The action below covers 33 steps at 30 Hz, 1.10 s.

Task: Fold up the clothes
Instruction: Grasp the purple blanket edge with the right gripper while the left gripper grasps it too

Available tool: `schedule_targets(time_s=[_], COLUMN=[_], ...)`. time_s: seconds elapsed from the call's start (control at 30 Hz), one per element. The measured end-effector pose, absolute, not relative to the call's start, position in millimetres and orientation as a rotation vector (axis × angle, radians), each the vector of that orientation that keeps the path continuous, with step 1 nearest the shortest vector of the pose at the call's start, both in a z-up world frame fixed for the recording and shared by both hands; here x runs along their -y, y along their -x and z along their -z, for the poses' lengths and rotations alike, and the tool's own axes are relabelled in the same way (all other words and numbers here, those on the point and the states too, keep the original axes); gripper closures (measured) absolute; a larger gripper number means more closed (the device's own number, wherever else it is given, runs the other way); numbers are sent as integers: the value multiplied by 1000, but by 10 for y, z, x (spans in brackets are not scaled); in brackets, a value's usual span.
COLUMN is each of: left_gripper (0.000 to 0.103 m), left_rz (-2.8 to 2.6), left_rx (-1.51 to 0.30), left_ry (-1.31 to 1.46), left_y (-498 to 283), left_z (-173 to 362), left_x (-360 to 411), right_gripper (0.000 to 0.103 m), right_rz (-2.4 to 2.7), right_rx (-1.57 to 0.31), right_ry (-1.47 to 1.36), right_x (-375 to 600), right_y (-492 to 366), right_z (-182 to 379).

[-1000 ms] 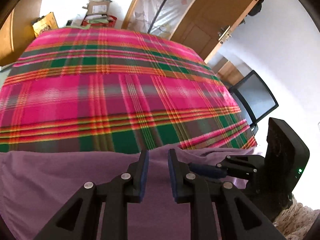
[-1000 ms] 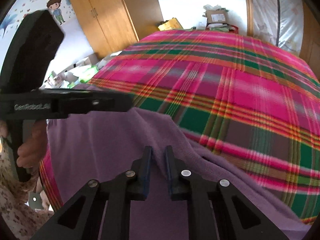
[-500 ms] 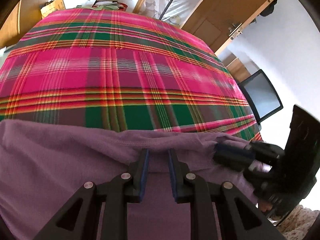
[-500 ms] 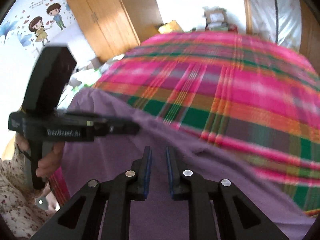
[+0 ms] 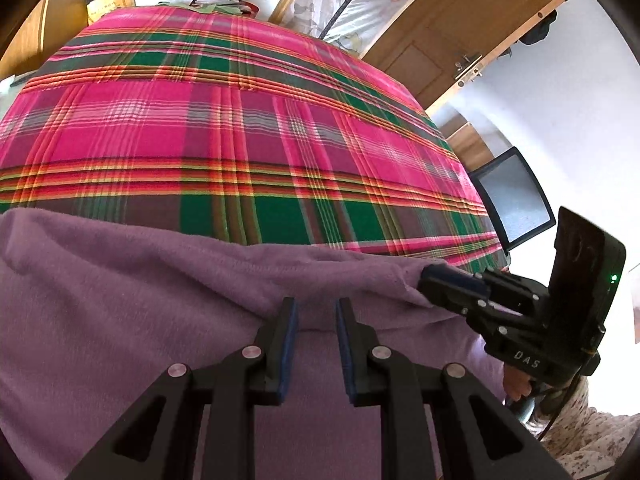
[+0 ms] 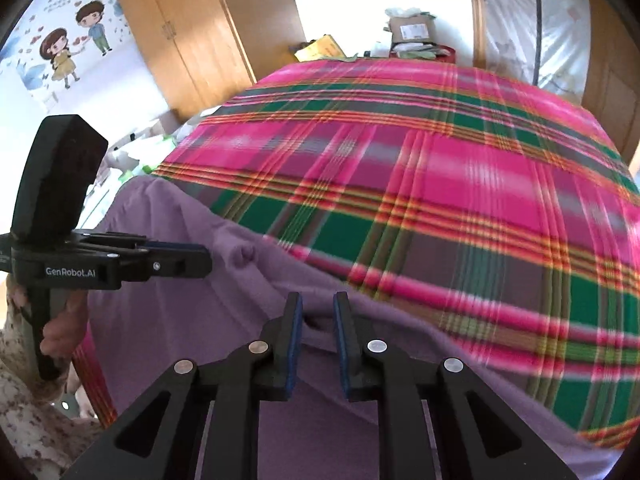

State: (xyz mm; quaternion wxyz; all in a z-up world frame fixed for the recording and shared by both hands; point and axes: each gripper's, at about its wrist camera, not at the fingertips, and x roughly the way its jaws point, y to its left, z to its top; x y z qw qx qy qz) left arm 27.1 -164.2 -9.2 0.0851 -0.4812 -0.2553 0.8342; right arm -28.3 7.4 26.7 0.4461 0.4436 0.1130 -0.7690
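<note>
A: What takes the most room there?

B: A bed [image 5: 240,128] with a checked cover in pink, green and orange. It fills both views. Behind it, a wooden wardrobe [image 6: 188,40] stands at one side and a wooden door [image 5: 460,28] at the other.

A: And where is the clothing?

B: A purple fleece garment [image 5: 120,320] lies on the near part of the bed, on top of the cover. Its far edge makes a raised fold that runs across the bed from one tool to the other. The rest of it spreads toward the cameras, under both tools.

A: How do the left tongs [image 5: 314,304] stand?

B: They point down at that fold. The gap between the jaws is narrow, and the fold crosses just at their tips. I cannot tell whether the blue pads press on the cloth.

A: And the right tongs [image 6: 316,300]?

B: Their jaws have just been opening, and the gap is narrow too. A crease of the purple cloth sits between them. In the left view the cloth is drawn over their tip, near the corner of the bed. Whether the pads really pinch it, I cannot tell.

A: Anything smaller?

B: A hand [image 6: 60,328] with a flowered sleeve holds the handle of the left tongs. Some cardboard boxes [image 6: 414,30] stand beyond the far end of the bed.
</note>
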Motion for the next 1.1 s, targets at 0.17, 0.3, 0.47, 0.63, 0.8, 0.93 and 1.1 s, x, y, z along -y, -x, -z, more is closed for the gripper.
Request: schedule_targets(time_s=[0.17,0.3,0.47,0.63,0.8,0.93,1.1], left_gripper=[83,83,82,71,69,69,72], left_rz=[-2514,-2517,-2522,-2507,-2513,-2543,-2547], left_rx=[754,744,729,664,494,394,379], left_ry=[1403,1380,1340,1389,1509,1558,1615], left_y=[-300,-285,-251,-119,-47,-47,-45], left_z=[11,-48,-163,-211,-143,-119,-70], left_x=[1628,1590,1526,1383,1168,1074,1071], right_gripper=[86,85,85,84,84,83,83], right_rz=[1951,1967,1920,1862,1847,1846,1848], right_rx=[-188,-168,-154,-119,-121,-107,-109], right_ry=[-1190,-1208,-1180,-1174,-1164,-1162,-1154], right_x=[-123,-123,-170,-181,-213,-189,-196], right_y=[191,124,104,156,139,148,133], right_z=[-187,-181,-192,-158,-168,-153,-155])
